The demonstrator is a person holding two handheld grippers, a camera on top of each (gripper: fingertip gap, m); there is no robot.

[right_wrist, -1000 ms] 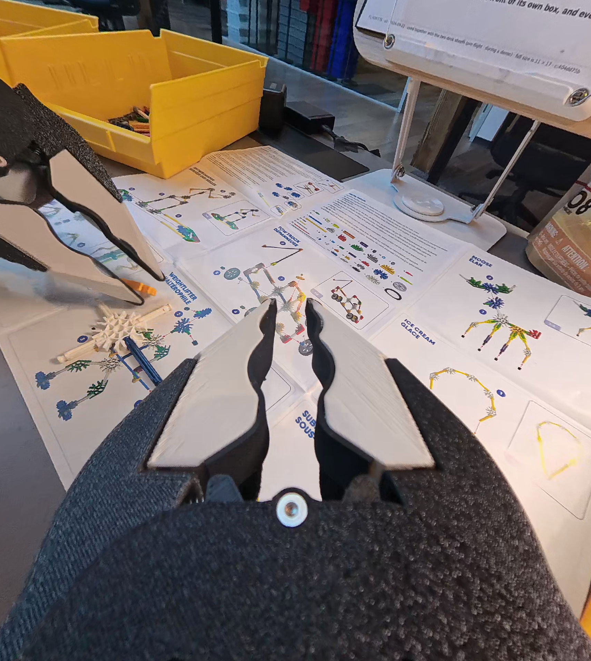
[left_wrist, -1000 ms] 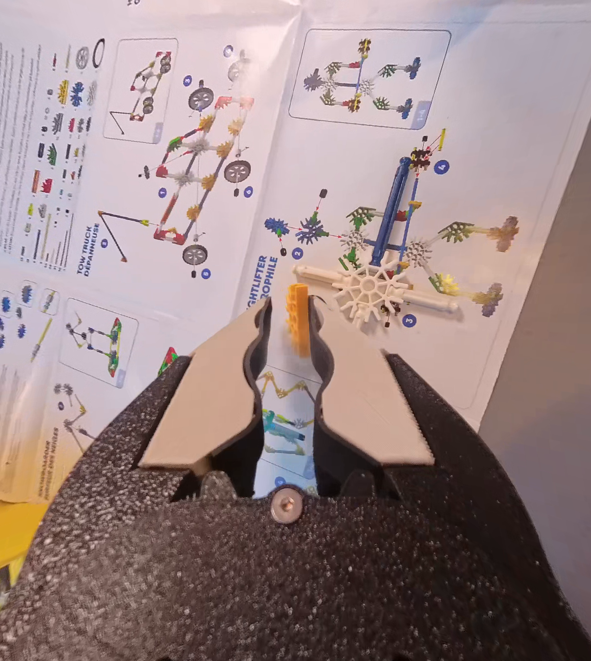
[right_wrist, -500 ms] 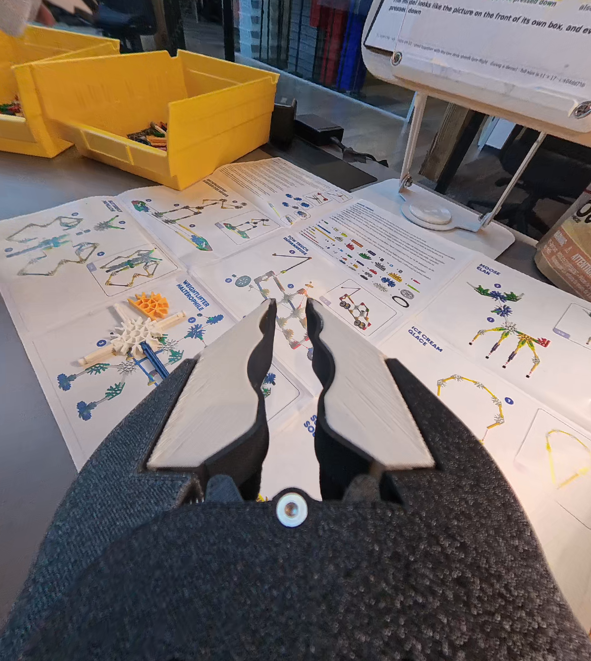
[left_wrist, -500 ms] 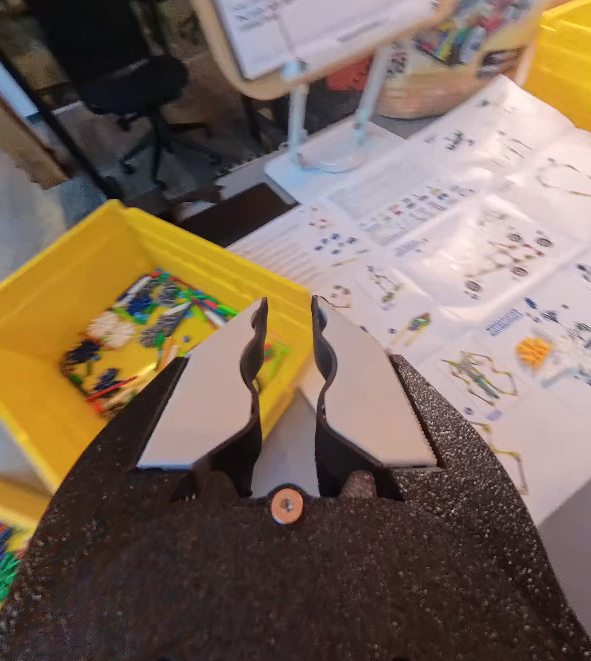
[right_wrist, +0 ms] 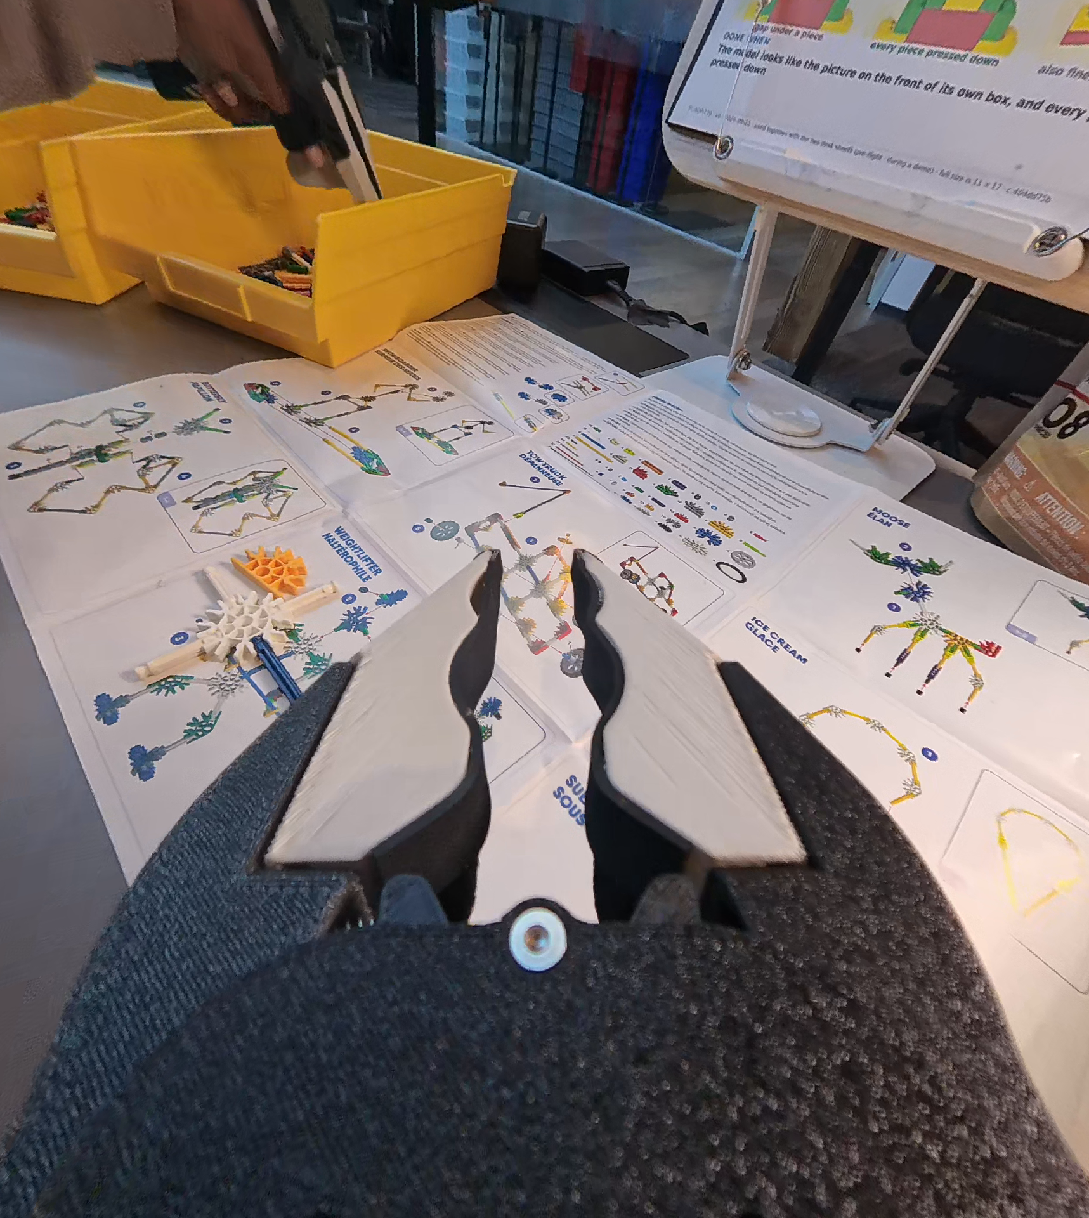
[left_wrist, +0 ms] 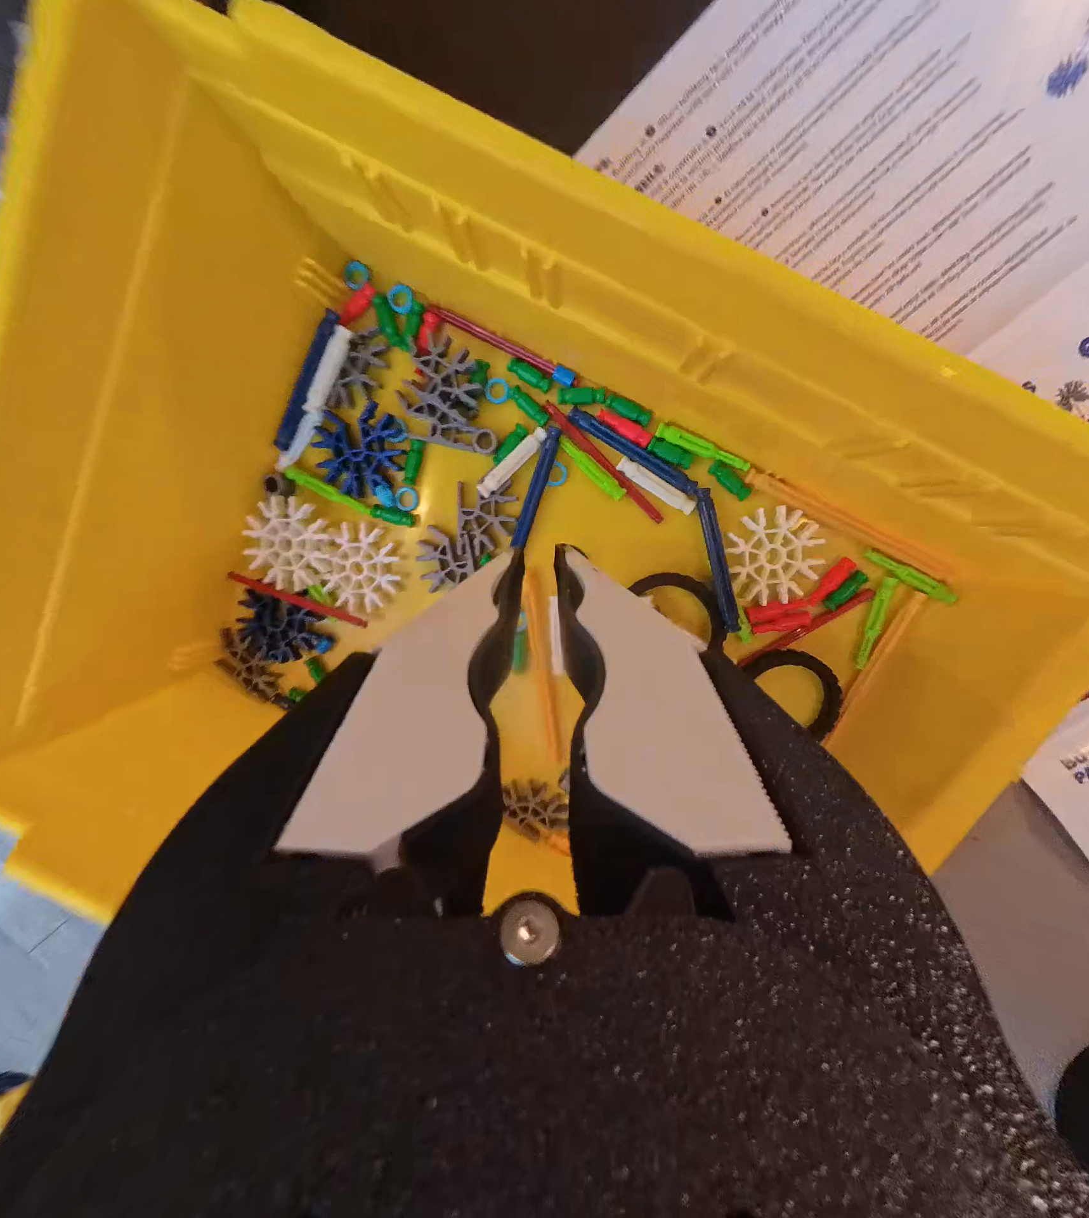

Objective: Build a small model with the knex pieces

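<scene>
Left tool (left_wrist: 535, 557) is over the yellow bin (left_wrist: 133, 408), tips slightly apart, gripping nothing. A blue rod (left_wrist: 533, 488) lies just beyond the tips, long axis running 12 to 6, near end toward the tool. White connectors (left_wrist: 321, 557) sit at 9 o'clock, a tyre (left_wrist: 683, 586) at 3. Right tool (right_wrist: 535, 560) hangs above the instruction sheet (right_wrist: 759, 672) on the worktop (right_wrist: 14, 758), narrowly open, empty. White model (right_wrist: 242, 623) at 9 o'clock, arms pointing 8 to 2, orange fan (right_wrist: 271, 567) touching its far side.
</scene>
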